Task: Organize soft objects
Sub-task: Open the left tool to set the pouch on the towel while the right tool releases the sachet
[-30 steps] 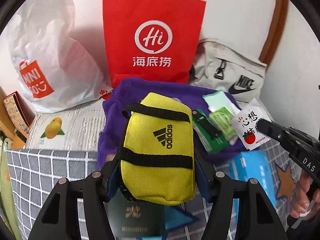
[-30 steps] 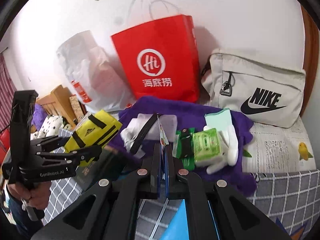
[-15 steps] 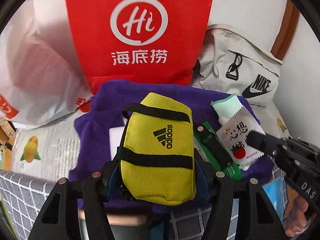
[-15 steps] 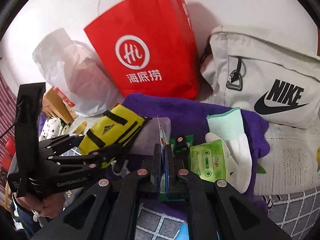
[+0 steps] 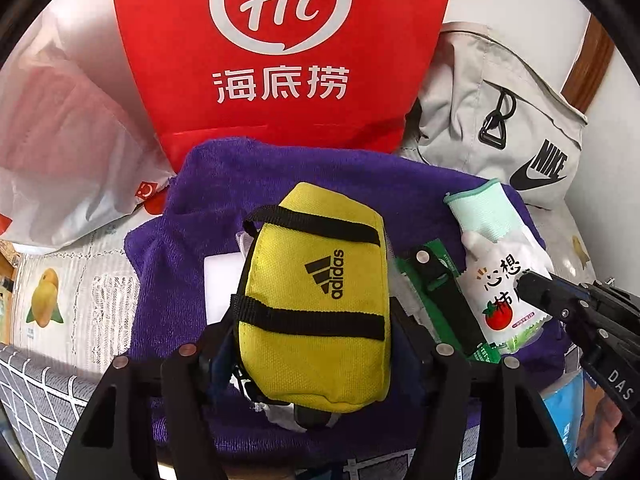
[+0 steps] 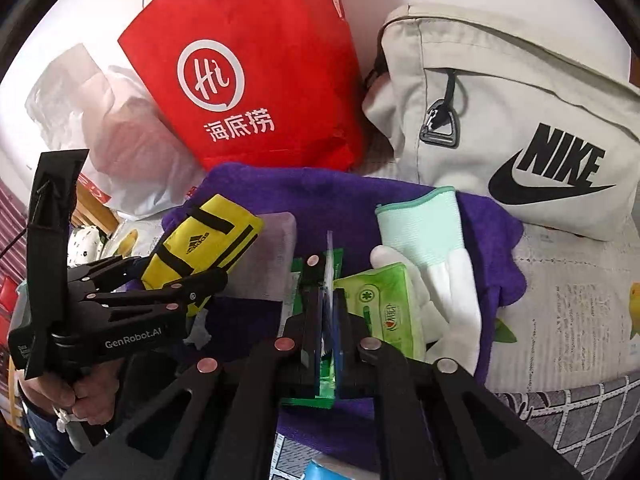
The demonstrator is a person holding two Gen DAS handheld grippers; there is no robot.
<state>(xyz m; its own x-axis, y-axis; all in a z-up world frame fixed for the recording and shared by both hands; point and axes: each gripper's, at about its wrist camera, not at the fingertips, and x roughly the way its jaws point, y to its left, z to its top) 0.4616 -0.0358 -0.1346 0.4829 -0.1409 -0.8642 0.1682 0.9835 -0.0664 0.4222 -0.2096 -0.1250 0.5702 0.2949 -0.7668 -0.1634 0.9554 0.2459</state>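
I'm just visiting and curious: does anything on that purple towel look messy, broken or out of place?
Nothing looks spilled or broken. The purple towel lies rumpled, and a white glove is partly under a green wipes pack.

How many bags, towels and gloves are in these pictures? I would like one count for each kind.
Bags: 4 (red paper bag, white plastic bag, grey Nike bag, yellow adidas bag)
Towels: 1 (purple towel)
Gloves: 1 (white glove)
Total: 6
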